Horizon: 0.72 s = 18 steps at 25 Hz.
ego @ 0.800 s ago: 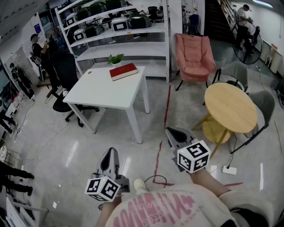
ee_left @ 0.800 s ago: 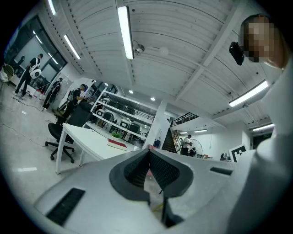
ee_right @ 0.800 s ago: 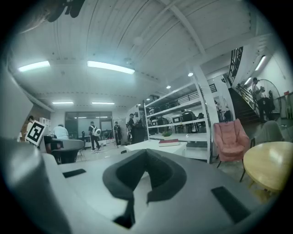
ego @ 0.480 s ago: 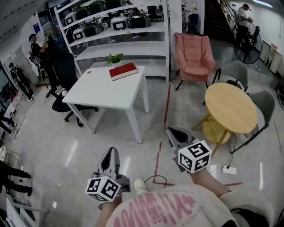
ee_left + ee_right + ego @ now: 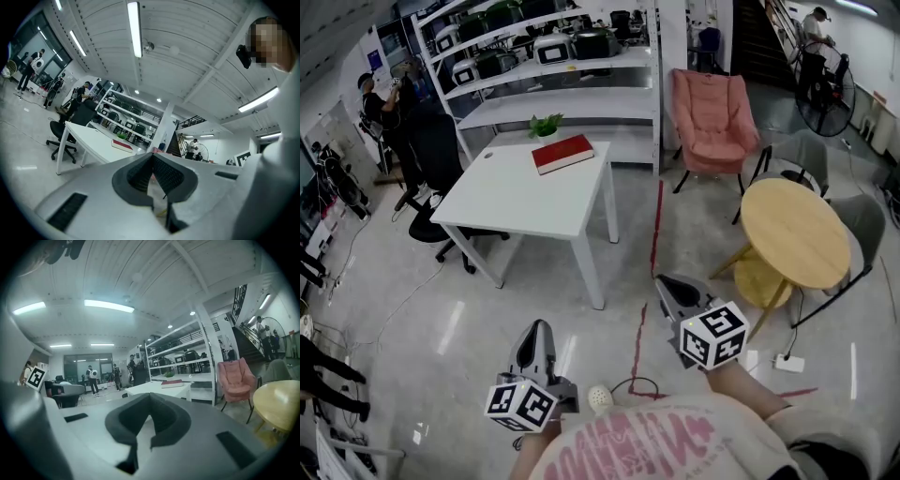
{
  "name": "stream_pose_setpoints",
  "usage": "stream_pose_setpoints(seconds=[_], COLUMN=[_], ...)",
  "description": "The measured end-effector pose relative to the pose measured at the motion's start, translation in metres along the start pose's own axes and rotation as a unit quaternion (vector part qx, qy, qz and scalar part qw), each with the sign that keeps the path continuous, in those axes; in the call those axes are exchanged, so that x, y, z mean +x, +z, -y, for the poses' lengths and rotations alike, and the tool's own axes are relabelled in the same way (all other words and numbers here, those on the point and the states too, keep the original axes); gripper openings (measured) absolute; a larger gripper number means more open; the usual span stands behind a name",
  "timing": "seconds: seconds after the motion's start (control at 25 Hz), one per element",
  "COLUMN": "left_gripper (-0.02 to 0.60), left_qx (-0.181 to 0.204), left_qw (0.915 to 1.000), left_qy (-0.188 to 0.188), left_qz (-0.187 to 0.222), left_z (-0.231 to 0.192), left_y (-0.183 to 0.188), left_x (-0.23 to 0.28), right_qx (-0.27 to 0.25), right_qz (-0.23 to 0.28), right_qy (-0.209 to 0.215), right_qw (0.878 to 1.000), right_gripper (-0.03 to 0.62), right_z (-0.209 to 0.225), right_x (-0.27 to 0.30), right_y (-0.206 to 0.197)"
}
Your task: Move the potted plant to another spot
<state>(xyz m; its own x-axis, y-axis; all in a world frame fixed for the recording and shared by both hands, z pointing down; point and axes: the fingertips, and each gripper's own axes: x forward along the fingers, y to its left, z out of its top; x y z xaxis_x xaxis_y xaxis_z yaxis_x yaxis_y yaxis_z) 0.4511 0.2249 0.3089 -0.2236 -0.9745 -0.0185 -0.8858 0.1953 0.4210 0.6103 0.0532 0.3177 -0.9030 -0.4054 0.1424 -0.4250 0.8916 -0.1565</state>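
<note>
The potted plant (image 5: 545, 125), a small green one in a pale pot, stands at the far edge of the white table (image 5: 506, 197), just behind a red book (image 5: 562, 153). It also shows small and far off in the left gripper view, potted plant (image 5: 123, 136), and in the right gripper view, potted plant (image 5: 169, 374). My left gripper (image 5: 536, 330) and right gripper (image 5: 662, 281) hang over the floor, well short of the table. Both point toward it. Each is shut with nothing between its jaws, as the left gripper (image 5: 152, 157) and right gripper (image 5: 150, 397) show in their own views.
A white shelf unit (image 5: 553, 66) stands behind the table and a black office chair (image 5: 441, 169) at its left. At the right are a pink armchair (image 5: 711, 108) and a round wooden table (image 5: 795, 232). A red tape line (image 5: 652, 239) and cables cross the floor. People stand at the far left.
Both grippers sit slightly lower in the head view, and the room has shifted a little. The jaws have stayed shut.
</note>
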Motion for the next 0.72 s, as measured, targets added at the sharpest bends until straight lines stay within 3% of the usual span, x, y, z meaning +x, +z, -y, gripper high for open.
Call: stream_pose_setpoints(seconds=[0.2, 0.72], left_gripper=[0.003, 0.003], left_qx=[-0.006, 0.018], left_qw=[1.0, 0.9989], left_qy=[-0.005, -0.039], left_qz=[0.004, 0.02], left_z=[-0.037, -0.135], left_y=[0.017, 0.11], left_x=[0.036, 0.123], right_qx=[0.012, 0.015], right_qz=[0.003, 0.034], right_qy=[0.001, -0.021], right_qw=[1.0, 0.999], right_gripper=[0.006, 0.006], right_z=[0.002, -0.012], right_x=[0.052, 0.188], right_y=[0.009, 0.06])
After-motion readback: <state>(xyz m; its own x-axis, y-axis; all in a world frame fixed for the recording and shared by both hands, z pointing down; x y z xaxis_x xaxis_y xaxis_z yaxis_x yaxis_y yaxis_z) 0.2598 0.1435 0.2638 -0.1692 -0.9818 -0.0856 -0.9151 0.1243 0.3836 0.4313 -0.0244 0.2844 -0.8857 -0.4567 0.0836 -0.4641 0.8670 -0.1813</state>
